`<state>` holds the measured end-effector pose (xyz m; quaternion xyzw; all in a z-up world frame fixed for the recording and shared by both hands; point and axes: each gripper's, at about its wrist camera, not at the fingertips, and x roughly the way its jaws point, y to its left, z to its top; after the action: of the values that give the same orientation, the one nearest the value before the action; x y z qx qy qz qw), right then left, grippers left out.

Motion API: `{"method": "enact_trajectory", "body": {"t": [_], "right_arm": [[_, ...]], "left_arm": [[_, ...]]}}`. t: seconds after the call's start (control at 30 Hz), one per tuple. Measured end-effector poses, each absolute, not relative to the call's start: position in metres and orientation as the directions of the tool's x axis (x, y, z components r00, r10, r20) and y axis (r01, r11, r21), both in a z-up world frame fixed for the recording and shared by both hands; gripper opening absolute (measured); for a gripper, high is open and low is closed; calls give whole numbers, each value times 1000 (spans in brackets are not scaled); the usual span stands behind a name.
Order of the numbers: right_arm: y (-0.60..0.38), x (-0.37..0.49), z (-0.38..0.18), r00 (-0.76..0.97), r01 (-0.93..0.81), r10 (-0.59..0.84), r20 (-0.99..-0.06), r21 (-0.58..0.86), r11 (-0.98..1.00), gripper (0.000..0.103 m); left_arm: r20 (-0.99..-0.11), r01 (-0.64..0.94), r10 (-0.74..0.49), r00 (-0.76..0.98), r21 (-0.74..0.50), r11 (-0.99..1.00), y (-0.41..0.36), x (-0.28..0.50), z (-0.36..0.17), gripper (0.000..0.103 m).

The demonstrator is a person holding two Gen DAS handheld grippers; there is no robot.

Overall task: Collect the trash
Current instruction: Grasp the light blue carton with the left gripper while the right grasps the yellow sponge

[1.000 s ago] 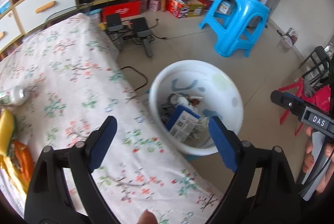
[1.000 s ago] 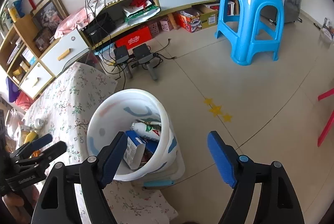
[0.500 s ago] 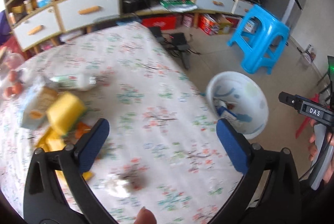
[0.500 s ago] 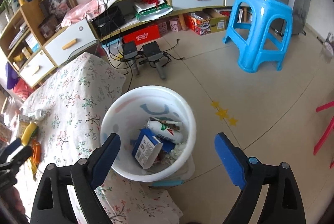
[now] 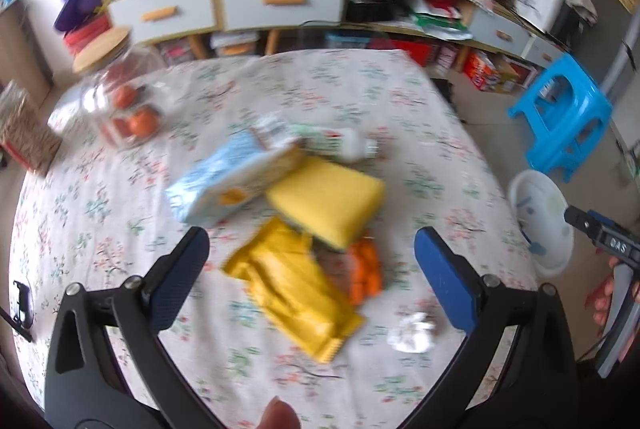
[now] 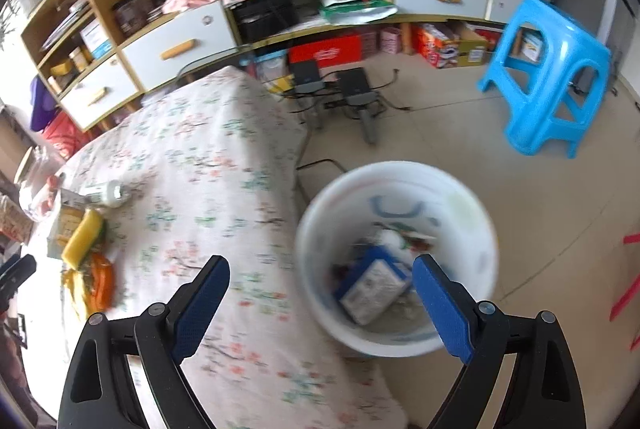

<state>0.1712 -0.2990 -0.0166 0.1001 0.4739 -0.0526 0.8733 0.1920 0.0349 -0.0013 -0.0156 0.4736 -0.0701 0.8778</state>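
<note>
Evidently the step in hand was the reach for another piece of trash. The left gripper (image 5: pixel 310 261) hung over the floral tablecloth (image 5: pixel 120 197) with its jaws spread wide and nothing between them, above a heap of litter: a yellow packet (image 5: pixel 296 293) nearest, an orange wrapper (image 5: pixel 365 271) just right of it, a yellow block (image 5: pixel 326 203) behind, a pale blue pack (image 5: pixel 224 185) to the left, and a white bottle (image 5: pixel 340 143) lying farther off. A crumpled silvery scrap (image 5: pixel 412 332) lay apart at the near right. The right gripper (image 6: pixel 320 301) was likewise parted and empty, poised by the table's edge beside the white bin (image 6: pixel 476 217), which stood on the floor and already held a blue box (image 6: pixel 372 287). Next, I judge, the left jaws needed lowering onto the yellow packet, closing flat across it, as thin foil may slip.
</note>
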Motion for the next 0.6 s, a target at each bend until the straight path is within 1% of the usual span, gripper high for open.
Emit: {"method": "enact_trajectory", "body": {"t": [0.07, 0.13, 0.23, 0.3, 0.47, 0.53, 0.6], "right_arm": [[-284, 179, -19, 539, 166, 16, -842, 125, 978, 94], [-268, 187, -21, 532, 143, 20, -847, 113, 983, 94], [-250, 197, -25, 528, 117, 19, -849, 94, 989, 94], [-241, 203, -28, 522, 106, 19, -853, 86, 991, 94], [-229, 221, -38, 496, 94, 55, -867, 117, 989, 94], [-223, 226, -40, 490, 79, 81, -868, 137, 987, 94], [-217, 229, -41, 492, 62, 99, -865, 148, 987, 94]], "left_arm": [[-845, 83, -136, 517, -108, 991, 52, 205, -11, 102], [-860, 68, -114, 497, -93, 993, 65, 219, -19, 102], [-852, 92, -104, 513, -66, 994, 74, 235, -25, 102], [-842, 129, -124, 525, -65, 990, 77, 244, -27, 102], [-834, 241, -220, 506, -109, 964, 75, 264, -36, 102], [-836, 273, -249, 489, -124, 954, 72, 267, -41, 99], [-845, 287, -257, 470, -129, 949, 69, 267, -46, 91]]}}
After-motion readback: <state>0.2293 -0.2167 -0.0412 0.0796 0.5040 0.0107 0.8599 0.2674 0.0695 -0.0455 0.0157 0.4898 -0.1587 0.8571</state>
